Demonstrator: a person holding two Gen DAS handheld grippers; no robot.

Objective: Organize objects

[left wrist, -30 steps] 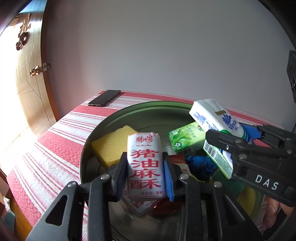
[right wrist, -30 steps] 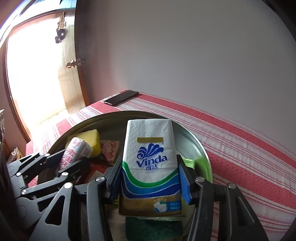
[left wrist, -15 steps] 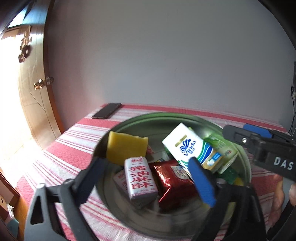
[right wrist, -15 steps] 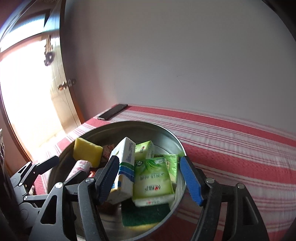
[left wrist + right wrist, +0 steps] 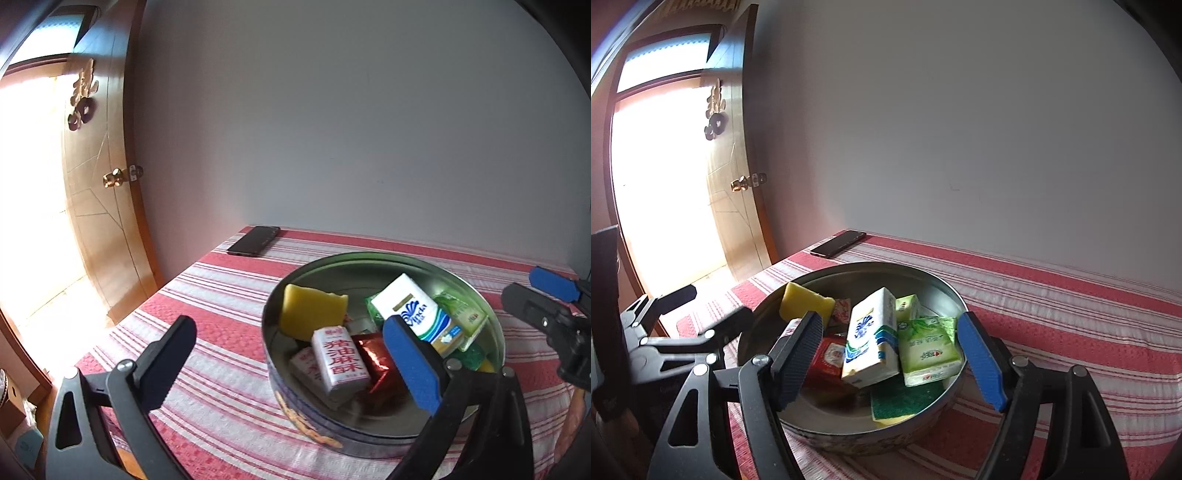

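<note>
A round metal tin (image 5: pixel 491 325) (image 5: pixel 757 332) on the striped tablecloth holds a white snack pack with red characters (image 5: pixel 340 360), a Vinda tissue pack (image 5: pixel 421 314) (image 5: pixel 871 339), green tissue packs (image 5: pixel 927 350), a yellow sponge (image 5: pixel 310 310) (image 5: pixel 805 301), a red foil pack (image 5: pixel 373 358) and a green scouring pad (image 5: pixel 905 398). My left gripper (image 5: pixel 291 354) is open and empty, raised above the tin's left rim. My right gripper (image 5: pixel 890 350) is open and empty, back above the tin's near side.
A black phone (image 5: pixel 255 240) (image 5: pixel 838 243) lies at the table's far left corner by the wall. A wooden door (image 5: pixel 99 192) stands open on the left. The red-and-white striped cloth (image 5: pixel 1071 314) stretches to the right of the tin.
Both grippers opened and let go: the snack pack and the Vinda pack now lie in the tin. Both grippers pulled back and up from it.
</note>
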